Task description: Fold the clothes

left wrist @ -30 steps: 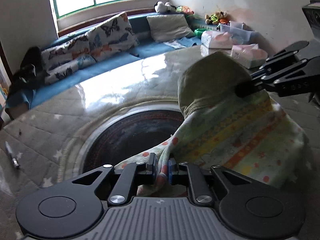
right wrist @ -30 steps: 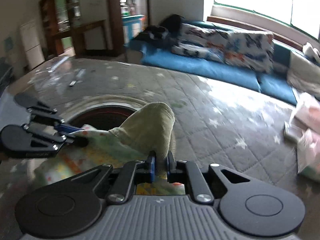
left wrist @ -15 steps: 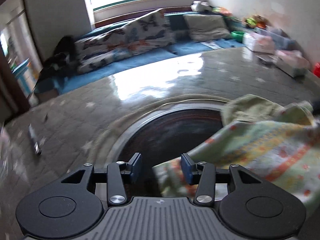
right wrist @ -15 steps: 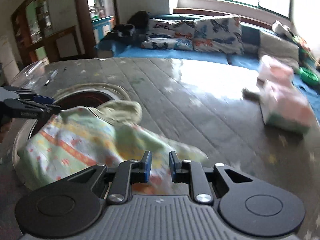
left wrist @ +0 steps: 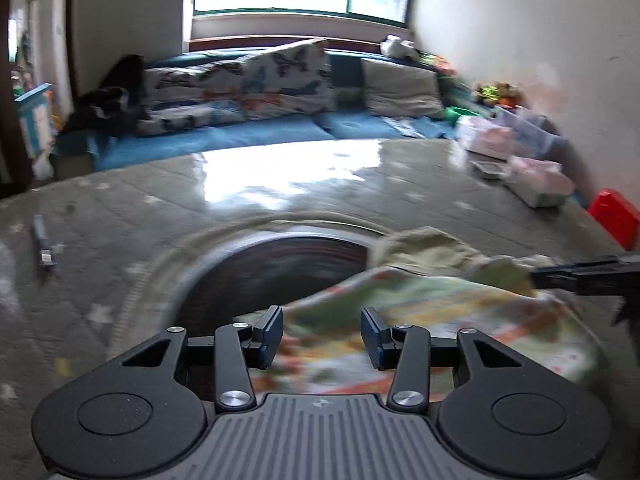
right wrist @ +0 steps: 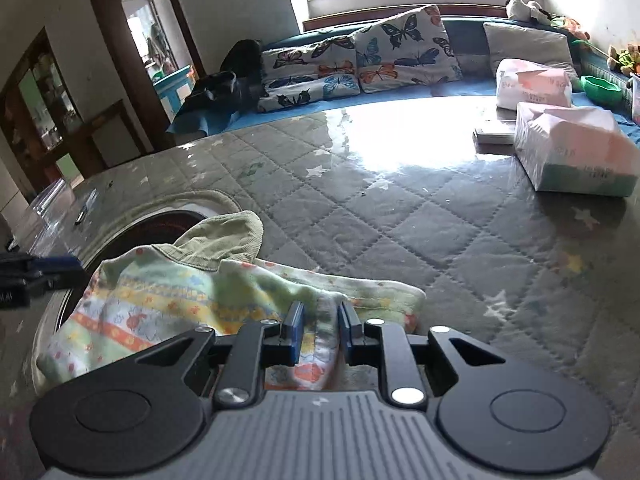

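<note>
The small pastel-printed child's garment with an olive-green hood [right wrist: 168, 300] lies crumpled on the grey quilted star-patterned surface [right wrist: 400, 220], its left part draped over the dark round opening [left wrist: 280, 264] set in that surface. The right gripper [right wrist: 319, 330] has a fold of the garment's near right edge between its fingers [right wrist: 295, 330], which are closing on it. The left gripper [left wrist: 322, 336] hovers over the garment's near left edge — fingers [left wrist: 270, 336] apart, gripping nothing.

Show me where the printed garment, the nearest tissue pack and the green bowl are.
printed garment [right wrist: 168, 300], right wrist view, striped middle.
tissue pack [right wrist: 576, 152], right wrist view, front face.
green bowl [right wrist: 600, 88], right wrist view, its rim.
</note>
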`<state>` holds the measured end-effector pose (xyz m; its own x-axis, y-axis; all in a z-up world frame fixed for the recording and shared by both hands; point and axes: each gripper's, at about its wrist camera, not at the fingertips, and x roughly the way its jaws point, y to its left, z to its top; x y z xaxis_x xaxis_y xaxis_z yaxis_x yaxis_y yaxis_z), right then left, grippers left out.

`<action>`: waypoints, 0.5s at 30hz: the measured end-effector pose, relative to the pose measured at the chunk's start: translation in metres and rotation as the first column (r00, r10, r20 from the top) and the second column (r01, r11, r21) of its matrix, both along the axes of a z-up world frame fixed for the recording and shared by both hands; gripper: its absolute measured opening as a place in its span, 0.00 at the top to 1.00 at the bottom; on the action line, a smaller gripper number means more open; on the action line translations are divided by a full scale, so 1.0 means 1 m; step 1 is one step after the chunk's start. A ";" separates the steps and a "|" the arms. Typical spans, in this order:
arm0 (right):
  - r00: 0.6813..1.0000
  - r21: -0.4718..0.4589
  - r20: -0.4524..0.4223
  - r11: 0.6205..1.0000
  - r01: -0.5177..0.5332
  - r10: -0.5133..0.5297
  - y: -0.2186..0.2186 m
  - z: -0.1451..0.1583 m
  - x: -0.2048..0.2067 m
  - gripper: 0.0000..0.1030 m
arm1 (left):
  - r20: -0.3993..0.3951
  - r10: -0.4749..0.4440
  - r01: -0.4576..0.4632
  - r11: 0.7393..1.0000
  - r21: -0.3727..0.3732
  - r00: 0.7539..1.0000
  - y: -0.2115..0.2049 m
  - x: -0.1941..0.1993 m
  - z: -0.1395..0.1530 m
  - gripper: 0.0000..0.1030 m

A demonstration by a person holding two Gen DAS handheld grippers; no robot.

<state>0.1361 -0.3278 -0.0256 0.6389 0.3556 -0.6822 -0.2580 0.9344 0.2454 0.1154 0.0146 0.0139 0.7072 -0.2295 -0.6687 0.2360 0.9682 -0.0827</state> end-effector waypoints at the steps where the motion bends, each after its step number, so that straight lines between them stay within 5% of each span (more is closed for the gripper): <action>1: 1.000 -0.004 0.008 1.000 0.006 -0.006 0.002 0.001 -0.001 0.94 | -0.005 -0.009 0.009 1.000 -0.001 1.000 -0.005 0.002 -0.002 0.55; 5: 0.996 -0.050 0.087 0.998 0.042 -0.038 0.005 0.013 -0.013 0.95 | -0.025 -0.004 0.005 1.000 0.005 1.000 -0.014 0.009 -0.014 0.55; 10: 0.997 -0.075 0.041 0.995 0.062 -0.059 0.002 -0.002 -0.006 0.93 | -0.051 0.042 -0.040 0.999 0.029 0.998 -0.010 0.020 -0.030 0.55; 15: 0.993 -0.086 0.084 0.992 0.088 -0.081 -0.001 0.014 -0.008 0.91 | -0.053 0.059 -0.059 0.998 0.011 0.997 -0.002 0.018 -0.026 0.55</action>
